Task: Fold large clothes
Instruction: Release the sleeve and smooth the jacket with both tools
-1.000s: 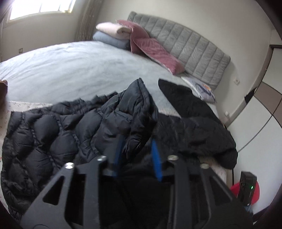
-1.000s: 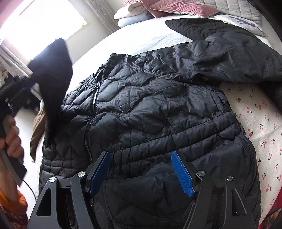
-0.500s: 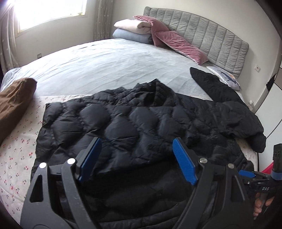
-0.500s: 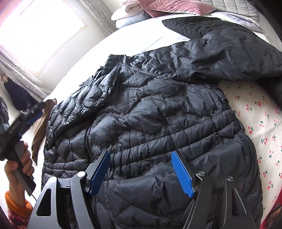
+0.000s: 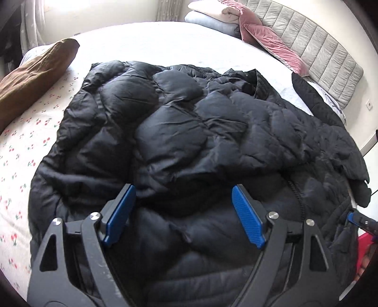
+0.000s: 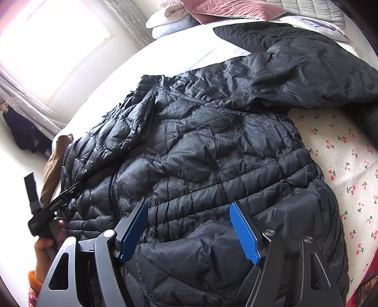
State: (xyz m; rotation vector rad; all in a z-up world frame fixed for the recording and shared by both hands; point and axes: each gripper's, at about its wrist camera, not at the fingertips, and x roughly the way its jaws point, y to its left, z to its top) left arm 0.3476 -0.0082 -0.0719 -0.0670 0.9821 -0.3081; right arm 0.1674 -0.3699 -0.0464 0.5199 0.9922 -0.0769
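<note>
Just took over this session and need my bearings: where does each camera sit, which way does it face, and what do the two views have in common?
Left wrist: sits on the left gripper, looking along its open blue fingers across the black jacket toward the headboard; the right gripper's tip shows at the right edge.
Right wrist: sits on the right gripper, fingers open, low over the jacket's hem, facing the window; the left gripper and its hand show at left.
Shared: jacket, cherry-print sheet, pink pillows, brown cloth.
</note>
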